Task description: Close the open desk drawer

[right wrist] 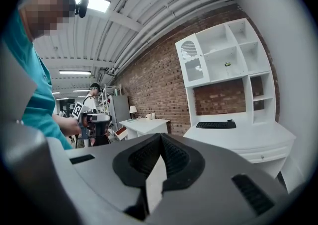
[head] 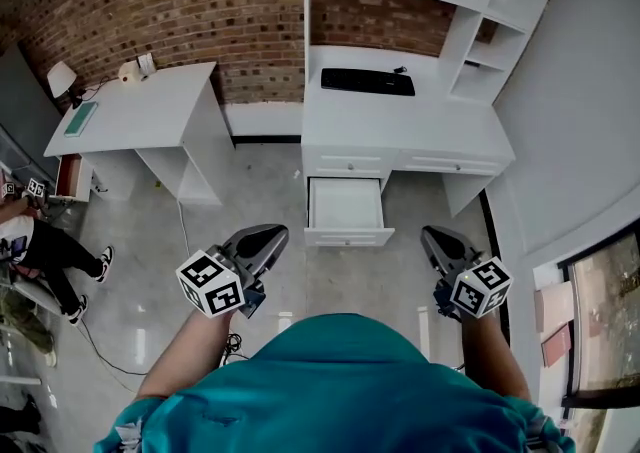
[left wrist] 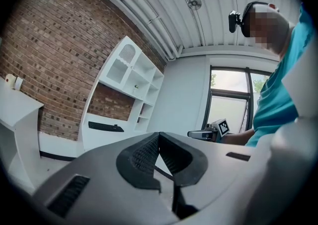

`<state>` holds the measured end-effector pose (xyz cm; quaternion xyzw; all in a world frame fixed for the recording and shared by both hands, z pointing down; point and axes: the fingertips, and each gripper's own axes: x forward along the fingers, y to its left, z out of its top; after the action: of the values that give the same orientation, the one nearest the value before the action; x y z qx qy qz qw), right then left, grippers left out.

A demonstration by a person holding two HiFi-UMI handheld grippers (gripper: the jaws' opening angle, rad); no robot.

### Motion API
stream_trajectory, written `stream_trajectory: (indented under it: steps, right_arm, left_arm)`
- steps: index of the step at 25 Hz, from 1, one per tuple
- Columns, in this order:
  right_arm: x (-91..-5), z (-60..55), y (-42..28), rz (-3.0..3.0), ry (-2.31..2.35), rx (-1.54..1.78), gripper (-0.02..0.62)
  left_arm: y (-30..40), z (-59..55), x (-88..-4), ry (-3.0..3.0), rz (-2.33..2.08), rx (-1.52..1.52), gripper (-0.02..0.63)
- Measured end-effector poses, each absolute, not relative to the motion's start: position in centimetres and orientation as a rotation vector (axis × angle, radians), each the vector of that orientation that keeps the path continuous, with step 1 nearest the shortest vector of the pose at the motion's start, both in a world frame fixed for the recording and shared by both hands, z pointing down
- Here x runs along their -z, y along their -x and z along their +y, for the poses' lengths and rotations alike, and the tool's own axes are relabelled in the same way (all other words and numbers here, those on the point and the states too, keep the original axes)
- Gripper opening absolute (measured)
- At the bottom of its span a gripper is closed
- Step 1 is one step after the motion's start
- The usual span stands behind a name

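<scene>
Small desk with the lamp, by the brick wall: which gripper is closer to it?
Left. The left gripper is held in front and just right of the small desk; the right gripper is farther right, beyond the open drawer.

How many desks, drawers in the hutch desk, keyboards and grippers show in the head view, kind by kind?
White desks: 2, plain white desk, white hutch desk
White drawers: 3, open white drawer, shut white drawers
Black flat keyboard: 1
Grey handheld grippers: 2, left gripper, right gripper
Total: 8
</scene>
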<state>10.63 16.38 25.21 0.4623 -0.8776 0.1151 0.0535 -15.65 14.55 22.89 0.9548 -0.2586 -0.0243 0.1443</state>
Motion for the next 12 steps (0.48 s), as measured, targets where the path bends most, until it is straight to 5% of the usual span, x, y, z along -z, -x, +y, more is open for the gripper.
stream_trajectory:
  steps: [12]
  right_arm:
    - [-28.2, 6.7, -17.4, -2.749, -1.251, -0.425, 0.021]
  left_arm:
    - [9.1, 7.5, -25.3, -2.681, -0.889, -0.008, 0.015]
